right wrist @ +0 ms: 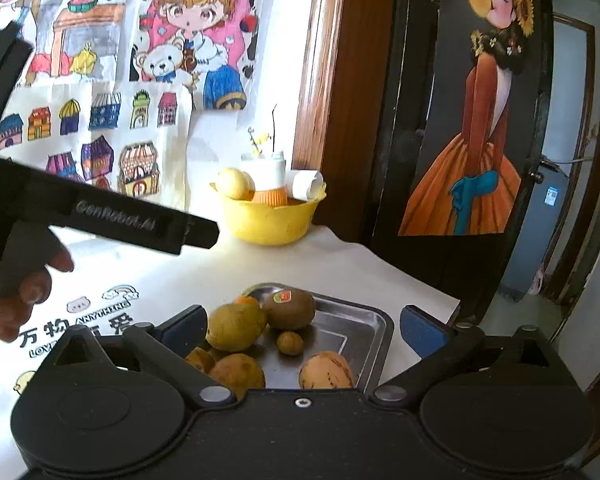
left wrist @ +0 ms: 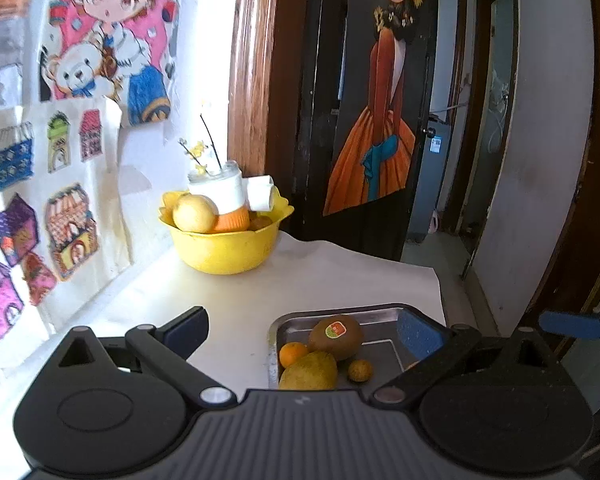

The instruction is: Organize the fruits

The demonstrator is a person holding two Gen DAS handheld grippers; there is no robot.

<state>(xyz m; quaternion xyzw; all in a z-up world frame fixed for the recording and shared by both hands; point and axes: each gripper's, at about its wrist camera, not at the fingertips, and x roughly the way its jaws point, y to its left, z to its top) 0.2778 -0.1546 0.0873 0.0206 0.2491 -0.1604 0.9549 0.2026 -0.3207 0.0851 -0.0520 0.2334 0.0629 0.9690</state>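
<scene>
- The metal tray (right wrist: 374,322) on the table holds most of the fruit: a kiwi (right wrist: 290,308), a yellow-green pear (right wrist: 236,326), a small orange (left wrist: 293,353) and some smaller pieces.
- The yellow bowl (right wrist: 274,222) stands well apart near the wall, with a pale apple (right wrist: 233,183) and a jar in it.
- The left gripper (left wrist: 302,330) and right gripper (right wrist: 302,330) both stand wide and empty above the tray.
- The sorting seems mostly done; what is left cannot be judged.

- The right gripper (right wrist: 302,326) hangs above the metal tray (right wrist: 374,322), jaws spread wide, nothing between them.
- The tray holds a stickered kiwi (right wrist: 290,308), with a yellow-green fruit (right wrist: 236,326) touching it at 8 o'clock.
- At 12 o'clock from the tray stands a yellow bowl (right wrist: 270,220).
- A hand (right wrist: 18,296) grips the left gripper (right wrist: 140,224) at 9 o'clock.
</scene>
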